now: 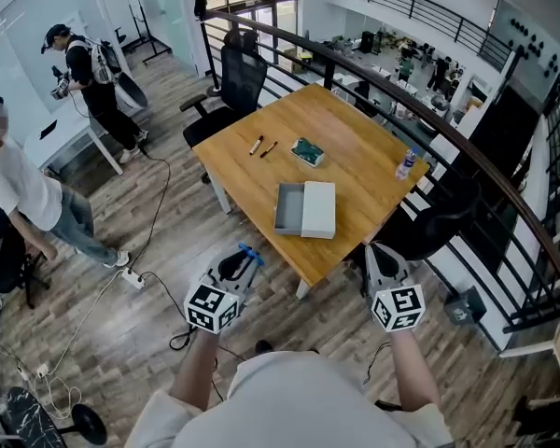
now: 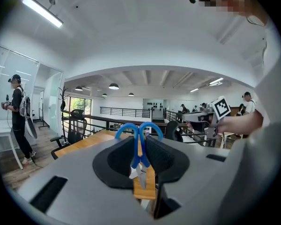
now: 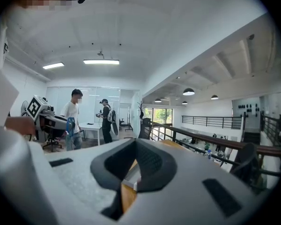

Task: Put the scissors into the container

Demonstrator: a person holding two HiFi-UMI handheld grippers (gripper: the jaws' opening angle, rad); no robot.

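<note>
The left gripper (image 1: 242, 263) is pinching the blue-handled steel scissors (image 2: 139, 149) between its jaws, loops upward, short of the square wooden table (image 1: 355, 157). The open grey-and-white rectangular box container (image 1: 289, 209) is sitting on that table, well apart from the scissors. The right gripper (image 1: 381, 256) is hovering, jaws pressed together on nothing

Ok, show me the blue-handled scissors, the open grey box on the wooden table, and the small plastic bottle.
blue-handled scissors (image 2: 143, 156): left gripper view, on a handle shank between the jaws.
open grey box (image 1: 289, 209): head view, on its bare floor.
small plastic bottle (image 1: 406, 165): head view, on its body.
</note>
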